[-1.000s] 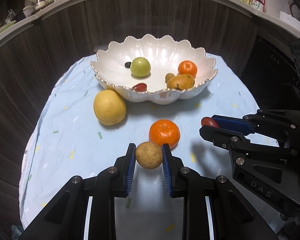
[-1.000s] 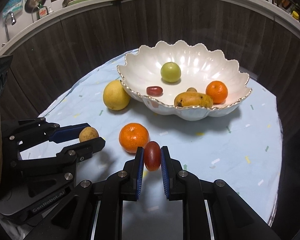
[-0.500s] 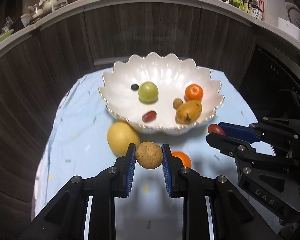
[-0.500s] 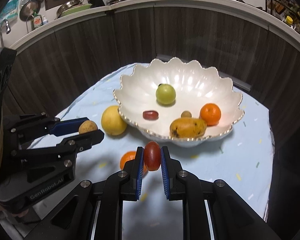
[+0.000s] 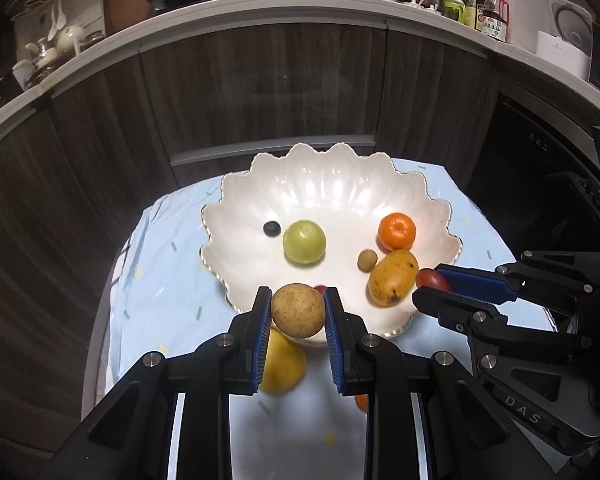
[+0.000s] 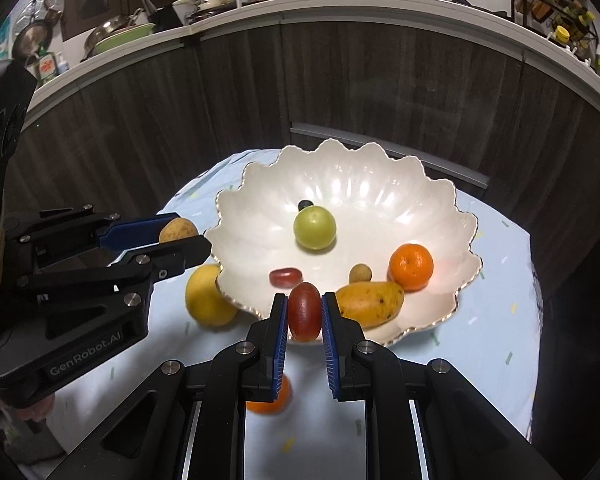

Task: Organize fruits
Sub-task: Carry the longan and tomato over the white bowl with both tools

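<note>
Two fruits held | left gripper (image 5: pixel 297 312) clamped on brown round fruit (image 5: pixel 298 310), at bowl (image 5: pixel 384 188) near rim | right gripper (image 6: pixel 304 317) clamped on red grape (image 6: pixel 304 312), long axis upright | bowl interior lies ahead of and below both.

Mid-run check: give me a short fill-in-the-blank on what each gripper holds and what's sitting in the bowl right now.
1. The left gripper is shut on a round tan-brown fruit; the right gripper is shut on an oval dark ____ fruit.
2. The white scalloped bowl holds exactly one ____ round fruit.
3. The small orange mandarin in the bowl lies beside the spotted yellow ____.
4. The large yellow citrus rests ____ the bowl, on the pale blue cloth.

Missing words: red; green; mango; outside
</note>
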Demonstrator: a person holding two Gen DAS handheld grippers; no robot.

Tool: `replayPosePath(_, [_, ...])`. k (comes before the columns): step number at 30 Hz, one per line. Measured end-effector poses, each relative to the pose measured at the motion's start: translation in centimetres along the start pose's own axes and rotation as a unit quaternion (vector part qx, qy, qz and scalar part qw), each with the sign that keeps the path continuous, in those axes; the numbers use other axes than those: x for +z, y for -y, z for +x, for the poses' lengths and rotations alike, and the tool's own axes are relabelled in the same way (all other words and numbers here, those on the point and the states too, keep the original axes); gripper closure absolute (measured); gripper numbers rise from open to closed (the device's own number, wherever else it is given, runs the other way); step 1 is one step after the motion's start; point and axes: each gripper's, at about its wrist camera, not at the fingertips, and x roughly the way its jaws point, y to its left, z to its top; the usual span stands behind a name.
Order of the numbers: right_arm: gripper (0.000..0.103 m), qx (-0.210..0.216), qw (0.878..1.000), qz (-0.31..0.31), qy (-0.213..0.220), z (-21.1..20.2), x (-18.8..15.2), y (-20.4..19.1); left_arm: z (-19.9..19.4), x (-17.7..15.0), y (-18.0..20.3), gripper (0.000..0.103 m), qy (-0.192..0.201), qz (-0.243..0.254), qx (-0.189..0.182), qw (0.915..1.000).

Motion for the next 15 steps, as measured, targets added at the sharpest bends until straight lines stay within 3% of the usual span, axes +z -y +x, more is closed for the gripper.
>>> replayPosePath(15, [0.085,-0.015,0.999,0.027,-0.034,3.2,1.6,0.2,5.0,2.3,-2.0,0.077,-0.038,0.013,-0.028,0.9988])
